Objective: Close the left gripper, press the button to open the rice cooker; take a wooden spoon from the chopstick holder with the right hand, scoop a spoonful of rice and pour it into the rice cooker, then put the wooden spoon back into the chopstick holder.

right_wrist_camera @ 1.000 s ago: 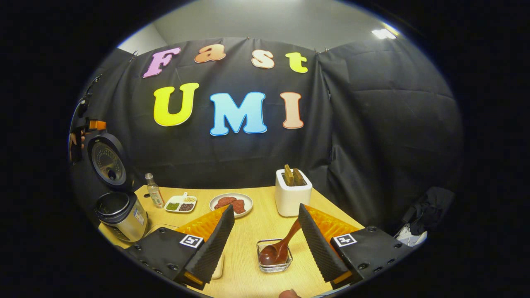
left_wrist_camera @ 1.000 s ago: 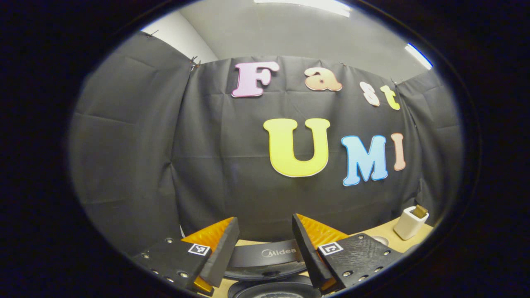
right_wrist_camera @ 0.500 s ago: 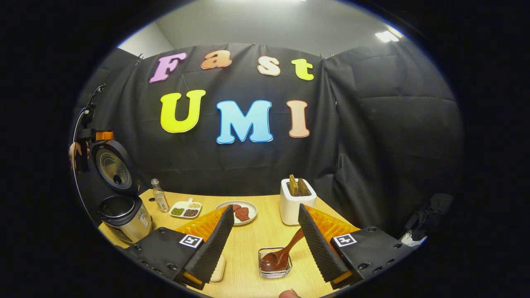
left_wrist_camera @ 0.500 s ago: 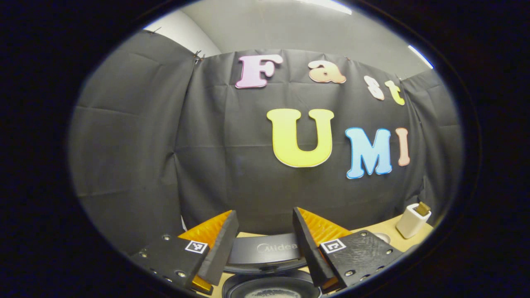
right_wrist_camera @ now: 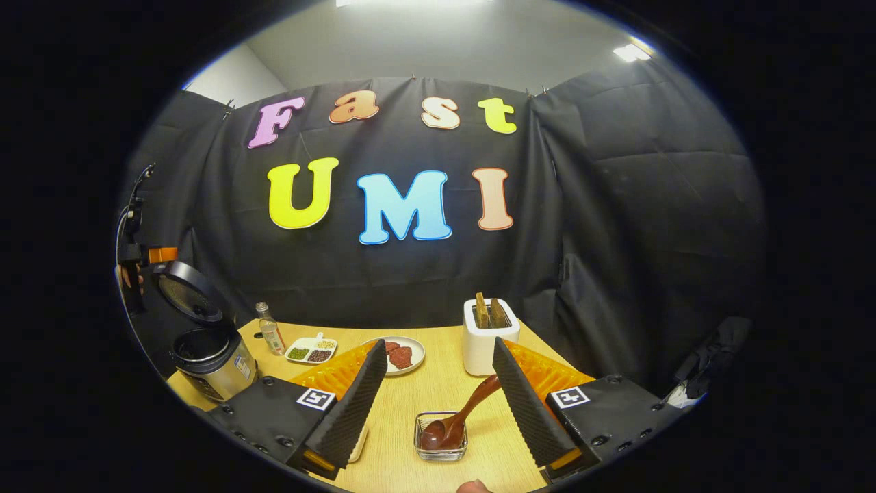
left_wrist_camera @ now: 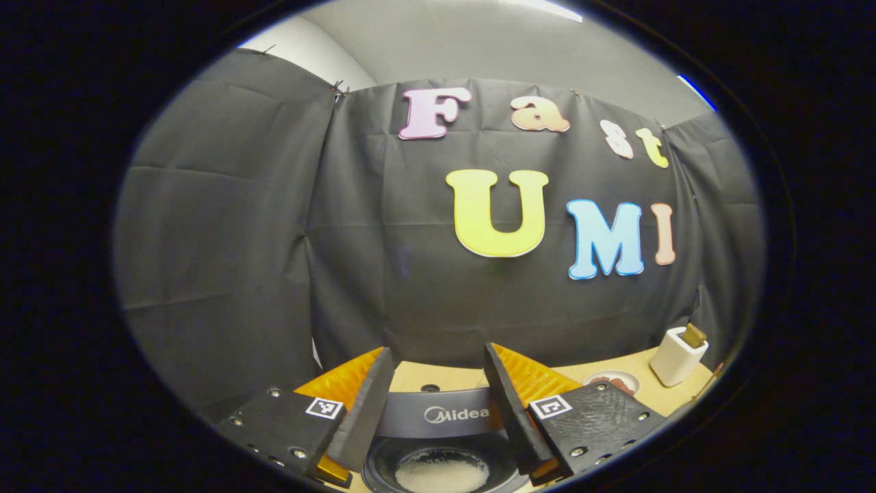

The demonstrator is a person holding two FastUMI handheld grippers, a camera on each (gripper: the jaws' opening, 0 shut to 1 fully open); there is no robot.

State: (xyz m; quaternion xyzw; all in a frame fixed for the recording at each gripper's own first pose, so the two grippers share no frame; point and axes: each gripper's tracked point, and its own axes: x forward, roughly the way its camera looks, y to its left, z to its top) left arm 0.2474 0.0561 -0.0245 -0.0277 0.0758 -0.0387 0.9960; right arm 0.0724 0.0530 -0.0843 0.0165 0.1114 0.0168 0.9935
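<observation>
Worktop (right_wrist_camera: 424, 400) layout, right gripper view: rice cooker (right_wrist_camera: 215, 359) at far left edge, lid (right_wrist_camera: 188, 291) raised behind it; bottle (right_wrist_camera: 272, 330) to its right; divided dish (right_wrist_camera: 309, 350) next; plate (right_wrist_camera: 404, 354) right of that; chopstick holder (right_wrist_camera: 489, 342) right of the plate; small glass container (right_wrist_camera: 441, 436) nearest the camera, wooden spoon (right_wrist_camera: 455, 421) resting in it, handle leaning toward the holder
</observation>
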